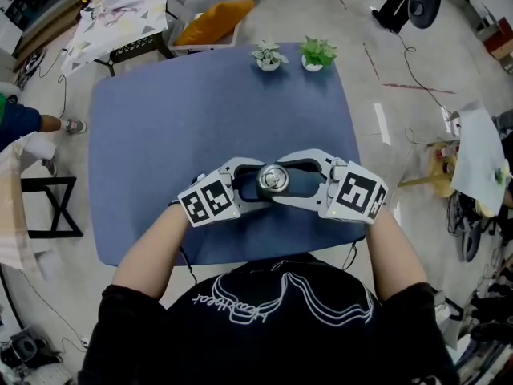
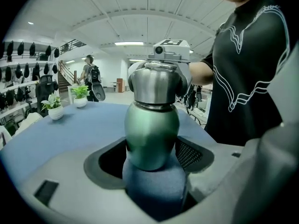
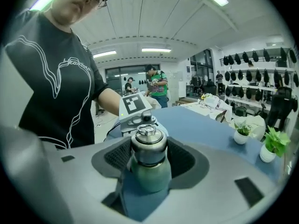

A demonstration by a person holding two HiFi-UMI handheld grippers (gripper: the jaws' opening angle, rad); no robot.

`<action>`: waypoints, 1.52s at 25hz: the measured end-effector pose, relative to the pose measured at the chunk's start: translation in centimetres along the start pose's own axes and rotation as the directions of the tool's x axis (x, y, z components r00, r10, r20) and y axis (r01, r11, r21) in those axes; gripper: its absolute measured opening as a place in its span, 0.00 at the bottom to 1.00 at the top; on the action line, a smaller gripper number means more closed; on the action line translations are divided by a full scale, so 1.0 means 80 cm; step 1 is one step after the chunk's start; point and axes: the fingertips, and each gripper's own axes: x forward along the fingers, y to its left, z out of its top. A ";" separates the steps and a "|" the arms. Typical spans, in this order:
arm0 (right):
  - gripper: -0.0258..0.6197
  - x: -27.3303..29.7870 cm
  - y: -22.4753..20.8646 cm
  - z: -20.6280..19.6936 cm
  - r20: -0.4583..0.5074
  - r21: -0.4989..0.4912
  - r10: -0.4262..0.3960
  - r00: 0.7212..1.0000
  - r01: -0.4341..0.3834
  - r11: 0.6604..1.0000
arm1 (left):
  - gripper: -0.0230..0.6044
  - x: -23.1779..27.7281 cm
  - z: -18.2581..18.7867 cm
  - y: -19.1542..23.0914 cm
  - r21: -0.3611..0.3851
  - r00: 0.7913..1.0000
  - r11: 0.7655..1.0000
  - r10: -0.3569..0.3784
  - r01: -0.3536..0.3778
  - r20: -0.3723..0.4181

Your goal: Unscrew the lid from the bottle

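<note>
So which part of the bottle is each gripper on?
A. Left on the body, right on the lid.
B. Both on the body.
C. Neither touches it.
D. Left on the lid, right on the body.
A: the green body sits between the left gripper's jaws, the steel lid between the right gripper's jaws.

The one legible print is a small script word (image 1: 232, 312) on the chest of the person's black shirt (image 1: 160, 335); it seems to read "Heartbeat".
</note>
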 end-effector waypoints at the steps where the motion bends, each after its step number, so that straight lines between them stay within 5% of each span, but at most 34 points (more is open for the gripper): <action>1: 0.42 0.000 0.000 0.000 -0.005 -0.009 0.026 1.000 -0.026 1.000 | 0.55 0.000 0.000 0.000 0.008 1.000 1.000 -0.014 0.014 -0.005; 9: 0.42 0.003 0.004 0.000 -0.068 -0.085 0.155 0.986 -0.160 0.983 | 0.55 -0.001 -0.001 -0.001 0.038 0.995 0.995 -0.095 0.095 -0.007; 17: 0.44 0.002 0.004 -0.001 -0.060 -0.049 0.119 0.991 -0.122 0.991 | 0.55 0.000 -0.001 -0.001 0.015 0.998 0.998 -0.062 0.062 -0.004; 20: 0.56 0.003 0.006 0.002 -0.022 -0.010 0.064 0.998 -0.064 0.998 | 0.55 0.002 -0.002 -0.001 -0.013 1.000 1.000 -0.019 0.019 0.007; 25: 0.58 0.001 0.003 0.008 0.067 0.029 -0.130 0.989 0.128 0.991 | 0.55 0.001 -0.003 0.001 -0.056 0.998 0.996 0.065 -0.065 0.007; 32: 0.57 -0.003 0.007 0.001 0.100 0.106 -0.360 0.928 0.349 0.931 | 0.55 0.001 -0.004 0.000 -0.144 0.977 0.967 0.214 -0.212 -0.001; 38: 0.53 -0.004 0.004 0.002 0.151 0.213 -0.486 0.861 0.452 0.866 | 0.55 0.000 -0.004 -0.001 -0.217 0.943 0.921 0.333 -0.324 0.003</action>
